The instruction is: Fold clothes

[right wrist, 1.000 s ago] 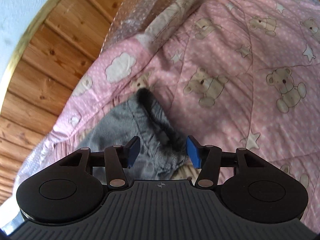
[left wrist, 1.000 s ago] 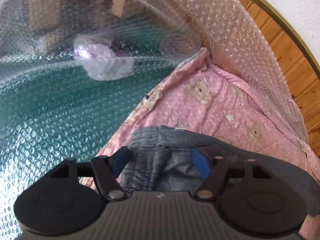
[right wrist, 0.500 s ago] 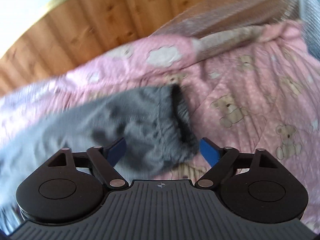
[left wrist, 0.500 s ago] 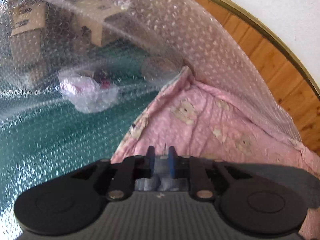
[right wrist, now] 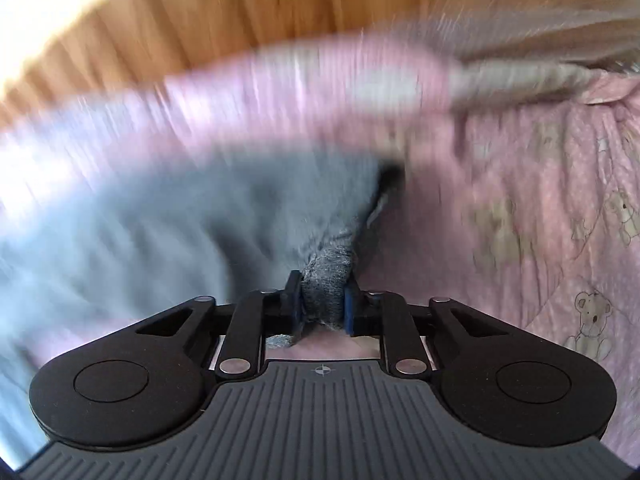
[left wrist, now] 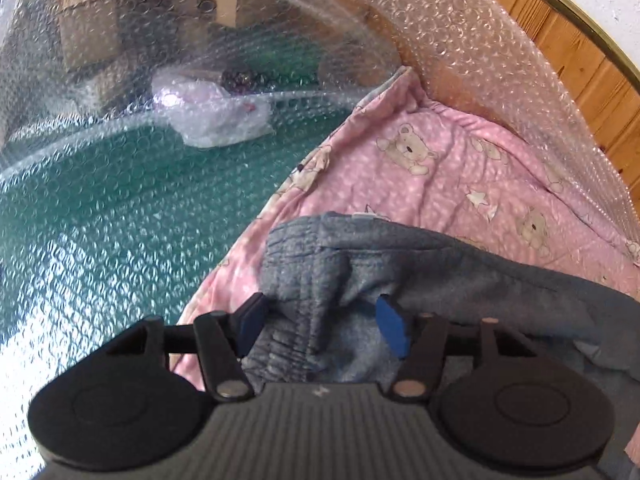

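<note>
You have two grippers, the left gripper (left wrist: 320,322) and the right gripper (right wrist: 321,306). There is one grey garment (left wrist: 460,276), one pink teddy-bear blanket (left wrist: 440,176), one bubble wrap sheet (left wrist: 460,40), and one crumpled plastic bag (left wrist: 216,116).

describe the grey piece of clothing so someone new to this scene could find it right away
Find the pink blanket printed with teddy bears, lying next to green bubble wrap. The grey garment lies crumpled on it, just ahead of the open left tongs. It is the only plain grey fabric there.
</note>
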The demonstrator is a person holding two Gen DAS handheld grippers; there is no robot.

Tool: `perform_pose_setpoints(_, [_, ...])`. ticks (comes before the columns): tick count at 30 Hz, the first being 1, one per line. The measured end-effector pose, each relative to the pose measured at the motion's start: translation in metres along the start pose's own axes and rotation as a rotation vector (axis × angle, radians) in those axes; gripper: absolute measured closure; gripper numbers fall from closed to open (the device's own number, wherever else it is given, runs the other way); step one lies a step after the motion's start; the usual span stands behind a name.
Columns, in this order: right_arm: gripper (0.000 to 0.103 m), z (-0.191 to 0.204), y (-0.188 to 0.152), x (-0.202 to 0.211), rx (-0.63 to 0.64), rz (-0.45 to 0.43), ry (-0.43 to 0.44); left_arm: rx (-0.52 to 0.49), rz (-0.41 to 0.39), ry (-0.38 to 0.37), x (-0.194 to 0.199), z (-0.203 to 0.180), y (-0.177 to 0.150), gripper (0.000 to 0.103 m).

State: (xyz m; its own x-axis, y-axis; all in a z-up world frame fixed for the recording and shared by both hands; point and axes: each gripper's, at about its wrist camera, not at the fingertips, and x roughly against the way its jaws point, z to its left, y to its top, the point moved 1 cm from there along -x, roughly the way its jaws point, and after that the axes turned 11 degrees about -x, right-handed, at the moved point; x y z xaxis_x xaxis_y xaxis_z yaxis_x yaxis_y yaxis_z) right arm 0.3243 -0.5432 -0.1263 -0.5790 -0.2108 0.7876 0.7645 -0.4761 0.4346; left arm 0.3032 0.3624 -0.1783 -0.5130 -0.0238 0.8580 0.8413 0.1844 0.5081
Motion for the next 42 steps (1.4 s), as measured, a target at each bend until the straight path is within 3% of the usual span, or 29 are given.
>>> perform_pose_setpoints(1, [0.087,0.002,0.012,0.021,-0.083,-0.029,0.069,-0.005,0.005,0.007,-0.002,-0.001,0.001,0.043])
perform_pose_setpoints(3, [0.087,-0.011,0.030,0.063,-0.365,-0.101,0.239,-0.016,0.014,0.020,-0.007,-0.003,0.003,0.043])
perform_pose_setpoints(4, [0.087,-0.018,0.033,0.076,-0.445,-0.125,0.277,-0.021,0.018,0.026,-0.009,-0.005,0.003,0.043])
perform_pose_setpoints(6, [0.087,-0.034,0.032,0.071,-0.515,-0.113,0.200,-0.031,0.028,0.040,-0.014,-0.007,0.005,0.043])
perform_pose_setpoints(8, [0.086,-0.061,0.020,0.038,-0.562,-0.027,0.057,-0.041,0.037,0.053,-0.019,-0.009,0.007,0.043])
perform_pose_setpoints(10, [0.081,-0.087,0.000,-0.001,-0.543,0.082,-0.081,-0.052,0.046,0.066,-0.023,-0.012,0.009,0.043])
perform_pose_setpoints(12, [0.070,-0.107,-0.019,-0.023,-0.584,0.146,-0.120,-0.074,0.059,0.078,-0.025,-0.014,0.010,0.043])
perform_pose_setpoints(14, [0.066,-0.111,-0.026,-0.018,-0.557,0.082,-0.146,-0.112,0.061,0.086,-0.017,-0.017,0.010,0.043])
perform_pose_setpoints(16, [0.047,-0.105,-0.026,-0.003,-0.492,-0.018,-0.136,-0.148,0.042,0.095,-0.003,-0.019,0.012,0.043])
perform_pose_setpoints(18, [0.039,-0.098,-0.015,0.002,-0.416,-0.083,-0.133,-0.134,0.020,0.084,0.007,-0.018,0.014,0.043])
perform_pose_setpoints(21, [0.034,-0.081,0.005,-0.022,-0.277,-0.034,-0.117,-0.091,-0.003,0.053,0.015,-0.019,0.017,0.043])
perform_pose_setpoints(23, [0.035,-0.070,0.018,-0.051,-0.185,0.023,-0.157,-0.073,-0.004,0.038,0.013,-0.024,0.018,0.043])
perform_pose_setpoints(24, [0.041,-0.063,0.021,-0.063,-0.130,0.051,-0.166,-0.076,0.000,0.031,0.012,-0.028,0.019,0.043])
perform_pose_setpoints(26, [0.081,-0.056,0.026,-0.079,-0.060,0.103,-0.170,-0.098,0.002,0.029,0.009,-0.037,0.021,0.043])
perform_pose_setpoints(27, [0.087,-0.056,0.028,-0.080,-0.052,0.113,-0.168,-0.112,-0.002,0.028,0.010,-0.041,0.021,0.043])
perform_pose_setpoints(30, [0.090,-0.054,0.041,-0.066,-0.067,0.053,-0.120,-0.133,-0.026,0.014,0.015,-0.047,0.023,0.043])
perform_pose_setpoints(33, [0.093,-0.073,0.065,-0.041,-0.272,-0.060,0.032,-0.123,-0.056,0.008,0.019,-0.048,0.024,0.043])
perform_pose_setpoints(36, [0.093,-0.083,0.088,-0.049,-0.400,-0.129,0.077,-0.096,-0.056,0.008,0.013,-0.049,0.021,0.043])
perform_pose_setpoints(39, [0.092,-0.081,0.099,-0.086,-0.428,-0.111,0.007,-0.068,-0.041,0.000,0.003,-0.055,0.015,0.045])
perform_pose_setpoints(40, [0.088,-0.079,0.098,-0.098,-0.399,-0.087,-0.037,-0.071,-0.038,-0.007,0.001,-0.059,0.014,0.045])
perform_pose_setpoints(41, [0.081,-0.077,0.097,-0.110,-0.368,-0.062,-0.081,-0.081,-0.034,-0.016,0.000,-0.064,0.013,0.046])
perform_pose_setpoints(42, [0.063,-0.075,0.094,-0.115,-0.335,-0.048,-0.120,-0.093,-0.032,-0.027,-0.001,-0.069,0.013,0.046])
